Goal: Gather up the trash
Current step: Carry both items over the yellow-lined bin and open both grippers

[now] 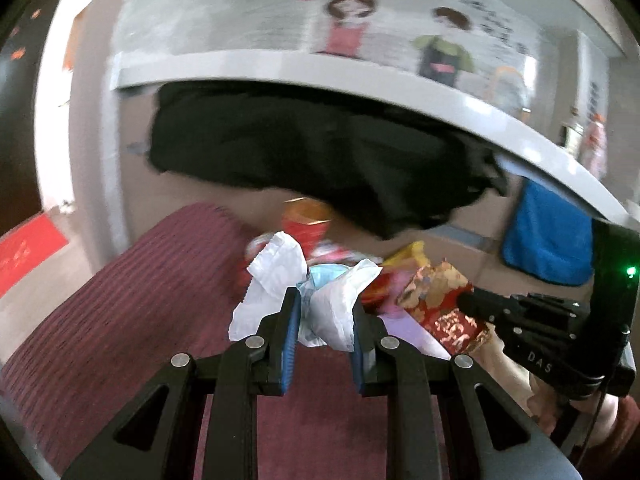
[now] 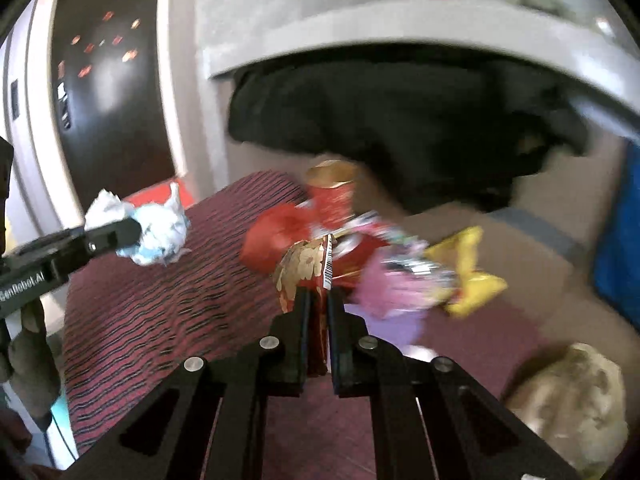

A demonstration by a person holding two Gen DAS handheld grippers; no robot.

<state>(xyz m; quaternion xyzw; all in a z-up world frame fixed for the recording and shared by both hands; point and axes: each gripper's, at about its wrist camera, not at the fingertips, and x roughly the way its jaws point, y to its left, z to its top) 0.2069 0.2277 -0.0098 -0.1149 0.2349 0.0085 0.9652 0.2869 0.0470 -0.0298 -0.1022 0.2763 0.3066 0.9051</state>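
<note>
Left claw pinches crumpled tissue; right claw is clamped flat on a red-gold wrapper. Both loads are lifted over the maroon mat, remaining trash pile beyond. Step: carry-off. Next I need a bin; none in view.

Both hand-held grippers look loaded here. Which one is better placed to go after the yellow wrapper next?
Neither until one unloads. The left hand-held gripper clamps crumpled white tissue, the right hand-held gripper a red-and-gold packet. After that, probably the right: the yellow wrapper lies on its side of the pile.
</note>
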